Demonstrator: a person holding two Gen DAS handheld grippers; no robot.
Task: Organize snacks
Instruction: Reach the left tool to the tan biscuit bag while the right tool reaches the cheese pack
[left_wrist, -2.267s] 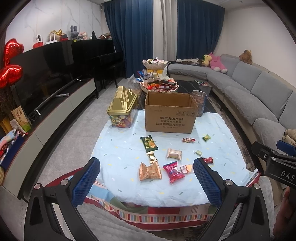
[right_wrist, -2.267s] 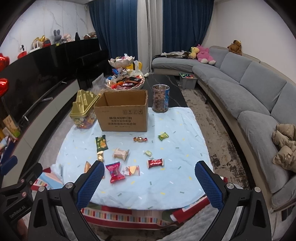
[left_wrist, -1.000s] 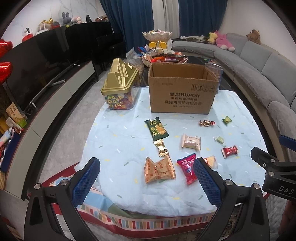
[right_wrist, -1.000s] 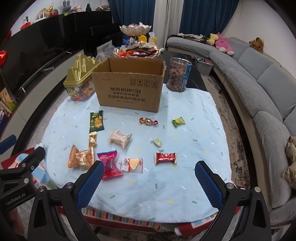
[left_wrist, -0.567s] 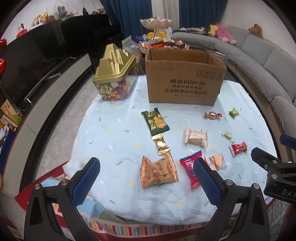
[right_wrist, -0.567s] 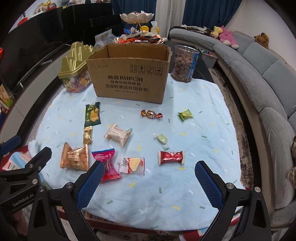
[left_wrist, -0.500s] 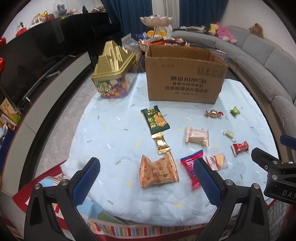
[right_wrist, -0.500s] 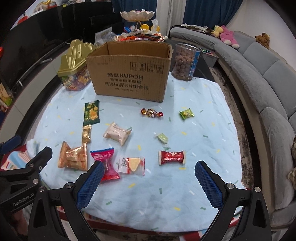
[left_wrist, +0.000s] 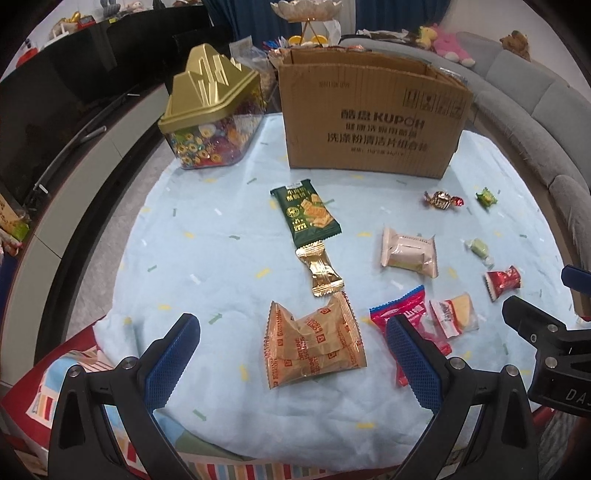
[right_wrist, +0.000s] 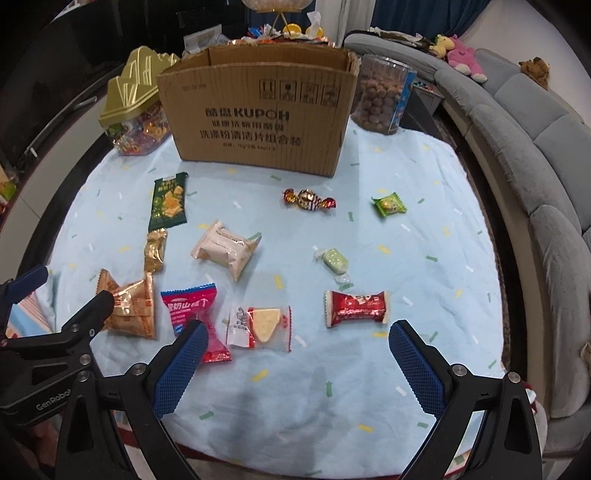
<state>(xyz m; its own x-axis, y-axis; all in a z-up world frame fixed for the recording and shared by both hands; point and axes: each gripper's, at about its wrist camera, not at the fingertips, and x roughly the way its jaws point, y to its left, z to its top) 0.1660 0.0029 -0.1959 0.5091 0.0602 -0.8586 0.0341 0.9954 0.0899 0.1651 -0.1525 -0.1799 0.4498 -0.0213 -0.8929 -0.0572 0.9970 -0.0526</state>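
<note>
Several wrapped snacks lie on a light blue tablecloth (left_wrist: 221, 258) before an open cardboard box (left_wrist: 373, 122). My left gripper (left_wrist: 293, 350) is open and empty, just short of an orange biscuit pack (left_wrist: 314, 339). Beyond it lie a gold wrapper (left_wrist: 320, 271) and a green cracker pack (left_wrist: 306, 216). My right gripper (right_wrist: 295, 354) is open and empty, near a clear-wrapped cheese snack (right_wrist: 260, 326), a red candy bar (right_wrist: 356, 308) and a pink packet (right_wrist: 195, 314). A beige cake pack (right_wrist: 227, 249), small green candies (right_wrist: 334, 262) and a foil bonbon (right_wrist: 309, 199) lie farther in.
A gold-lidded candy jar (left_wrist: 212, 125) stands left of the box. A clear tub of brown balls (right_wrist: 382, 99) stands at the box's right. A grey sofa (right_wrist: 535, 147) curves along the right. A dark TV cabinet (left_wrist: 55, 147) runs along the left.
Both grippers have moved forward and down toward the table; the snacks and box now loom larger and closer. Both stay open and empty.
</note>
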